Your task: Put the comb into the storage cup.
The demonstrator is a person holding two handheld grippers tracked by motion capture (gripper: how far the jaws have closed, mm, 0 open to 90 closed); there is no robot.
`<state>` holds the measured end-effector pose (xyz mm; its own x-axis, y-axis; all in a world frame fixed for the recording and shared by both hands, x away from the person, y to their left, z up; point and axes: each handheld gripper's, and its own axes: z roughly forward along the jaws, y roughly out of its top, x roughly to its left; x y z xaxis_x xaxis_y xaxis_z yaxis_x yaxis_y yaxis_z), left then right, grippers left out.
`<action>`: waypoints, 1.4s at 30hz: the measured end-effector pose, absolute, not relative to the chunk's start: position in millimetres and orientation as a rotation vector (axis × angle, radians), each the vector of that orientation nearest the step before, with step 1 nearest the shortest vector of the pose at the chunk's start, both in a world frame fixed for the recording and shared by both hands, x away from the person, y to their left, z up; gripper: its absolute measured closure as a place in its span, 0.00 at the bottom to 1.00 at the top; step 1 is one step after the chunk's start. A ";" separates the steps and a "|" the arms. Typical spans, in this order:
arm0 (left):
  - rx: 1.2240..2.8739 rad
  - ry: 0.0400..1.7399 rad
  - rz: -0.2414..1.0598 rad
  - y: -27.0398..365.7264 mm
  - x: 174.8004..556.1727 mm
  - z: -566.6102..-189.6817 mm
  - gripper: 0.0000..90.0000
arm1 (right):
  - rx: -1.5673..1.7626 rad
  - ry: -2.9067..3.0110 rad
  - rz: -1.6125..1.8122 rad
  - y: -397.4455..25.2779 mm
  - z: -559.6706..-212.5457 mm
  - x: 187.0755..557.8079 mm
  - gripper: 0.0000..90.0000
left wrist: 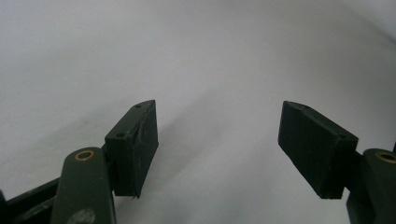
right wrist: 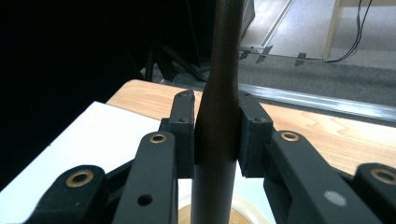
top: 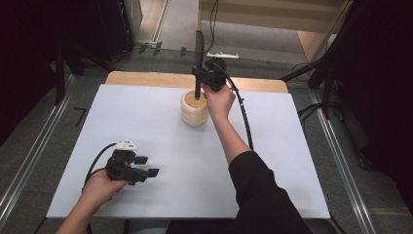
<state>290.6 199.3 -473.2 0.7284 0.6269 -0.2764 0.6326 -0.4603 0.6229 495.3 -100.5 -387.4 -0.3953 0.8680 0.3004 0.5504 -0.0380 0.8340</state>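
Dark slender upright tool with a flat paddle-like top [top: 198,58] stands vertical, lower end inside the cream ribbed round wooden pot [top: 194,111]. Pot sits upright at far centre of the white table sheet [top: 146,126], mouth open.

— What do the tools look like?
— Both are black. The left gripper [top: 146,166] has flat rectangular pads [left wrist: 140,144], brass-coloured rivets at the linkage joints, and a small white plate [top: 126,145] on top. A black cable [top: 97,161] trails from it.
— And the other?
— The right gripper [right wrist: 217,135] has the same black linkage arms, brass-ringed pivots [right wrist: 158,138] and small screw holes. Its thick black cable [top: 245,119] runs alongside the forearm.
— Clothing?
— A black sleeve [top: 258,190] on the right arm.
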 end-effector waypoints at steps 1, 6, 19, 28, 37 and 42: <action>2.194 0.947 -0.011 199.3 290.6 -473.3 0.32 | 1.508 1.931 1.404 -100.0 -388.8 495.8 0.77; 2.197 0.945 -0.013 199.3 290.6 -473.3 0.32 | 1.500 1.939 1.394 -99.0 -398.9 496.7 0.77; 2.203 0.943 -0.015 197.9 290.8 -474.5 0.32 | 1.481 1.946 1.413 -100.1 -414.1 493.2 0.77; 2.205 0.941 -0.016 197.9 290.8 -474.5 0.33 | 1.471 1.949 1.394 -99.5 -424.7 490.6 0.77; 2.212 0.936 -0.017 197.6 291.3 -475.1 0.33 | 1.440 1.968 1.395 -101.2 -432.2 487.0 0.77; 2.213 0.934 -0.020 197.0 291.2 -475.4 0.33 | 1.437 1.969 1.393 -102.2 -438.6 484.5 0.77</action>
